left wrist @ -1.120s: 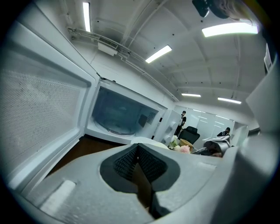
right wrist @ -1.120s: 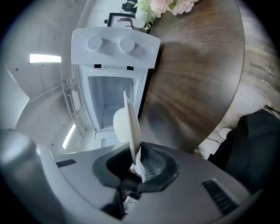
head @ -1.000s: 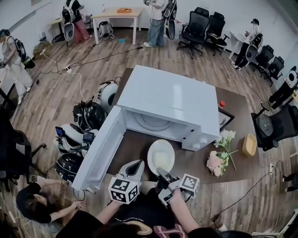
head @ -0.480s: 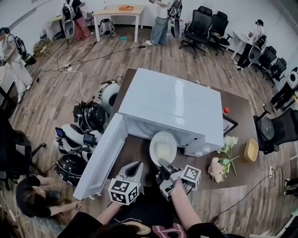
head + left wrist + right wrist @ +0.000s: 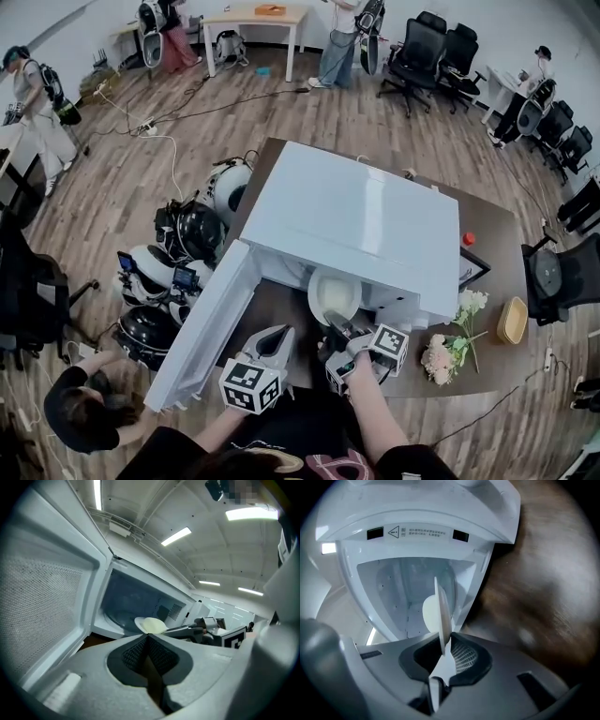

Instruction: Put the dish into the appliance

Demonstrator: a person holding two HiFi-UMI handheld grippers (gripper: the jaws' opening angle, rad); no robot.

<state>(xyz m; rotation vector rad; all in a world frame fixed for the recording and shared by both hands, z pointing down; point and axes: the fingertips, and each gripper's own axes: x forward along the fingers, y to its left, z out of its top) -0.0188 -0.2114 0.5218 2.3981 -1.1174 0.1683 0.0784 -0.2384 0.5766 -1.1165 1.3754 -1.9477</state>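
A white dish [image 5: 334,293] is held by its near rim in my right gripper [image 5: 335,328], whose jaws are shut on it. The dish's far half sits inside the mouth of the white microwave [image 5: 352,220], whose door [image 5: 203,322] hangs open to the left. Seen edge-on in the right gripper view, the dish [image 5: 442,613] points into the cavity [image 5: 408,592]. My left gripper [image 5: 278,339] hovers beside the open door, jaws shut with nothing between them. From the left gripper view the dish [image 5: 150,625] and the right gripper [image 5: 187,631] show in front of the cavity.
The microwave stands on a dark brown table [image 5: 487,239]. A bunch of flowers [image 5: 450,337], a woven basket [image 5: 512,320] and a black frame [image 5: 472,267] lie to its right. Helmets and gear [image 5: 178,244] sit on the floor to the left. Several people stand around the room.
My right gripper has carried the dish forward from in front of the microwave into its opening. The left gripper has stayed near the door.
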